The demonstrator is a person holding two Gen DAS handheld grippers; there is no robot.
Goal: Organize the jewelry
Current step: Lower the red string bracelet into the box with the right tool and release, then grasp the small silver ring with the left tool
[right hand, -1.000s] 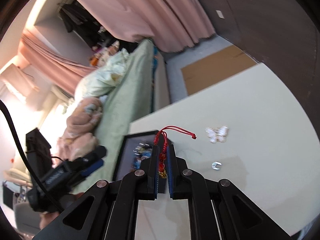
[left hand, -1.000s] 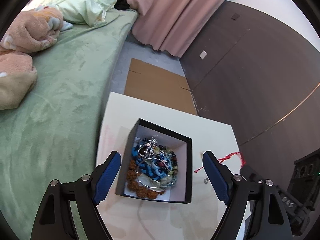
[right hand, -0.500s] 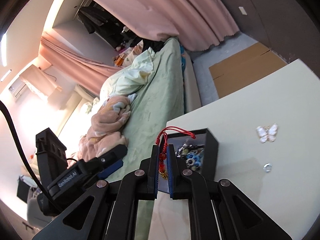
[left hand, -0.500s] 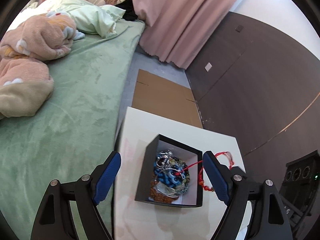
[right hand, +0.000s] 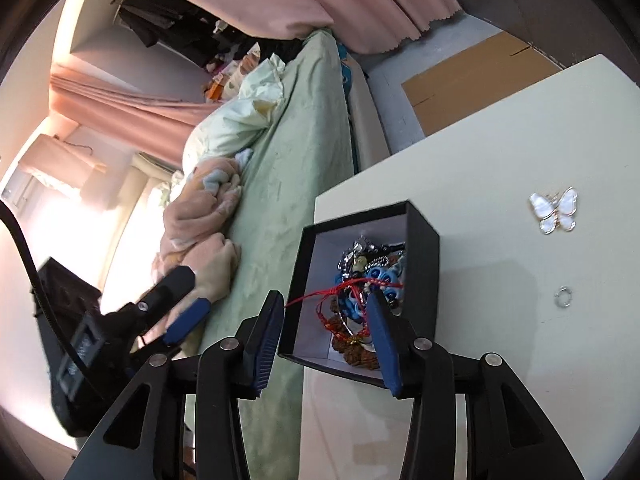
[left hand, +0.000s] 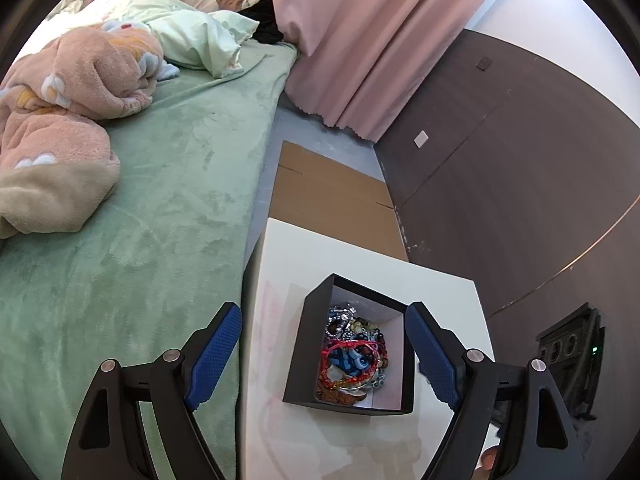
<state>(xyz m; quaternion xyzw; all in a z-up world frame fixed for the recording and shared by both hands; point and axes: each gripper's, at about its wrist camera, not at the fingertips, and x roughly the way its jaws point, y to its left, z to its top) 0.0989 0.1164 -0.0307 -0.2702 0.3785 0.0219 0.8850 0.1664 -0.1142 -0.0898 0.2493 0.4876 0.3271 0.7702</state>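
2 grippers in play, both spread wide with nothing in them. Right gripper (right hand: 328,330) hangs over the black box (right hand: 424,272) at the counter (right hand: 480,160) edge, red cord bracelet (right hand: 340,294) draped on the bead pile inside, one strand trailing over the box wall. Left gripper (left hand: 324,354) hovers above that box too. Butterfly brooch (right hand: 555,210) and small ring (right hand: 563,296) sit apart on the counter, beside the green bed (left hand: 160,200).

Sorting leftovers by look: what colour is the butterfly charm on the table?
The butterfly charm is pearly white with a thin gold-toned rim, clearest in the right wrist view.
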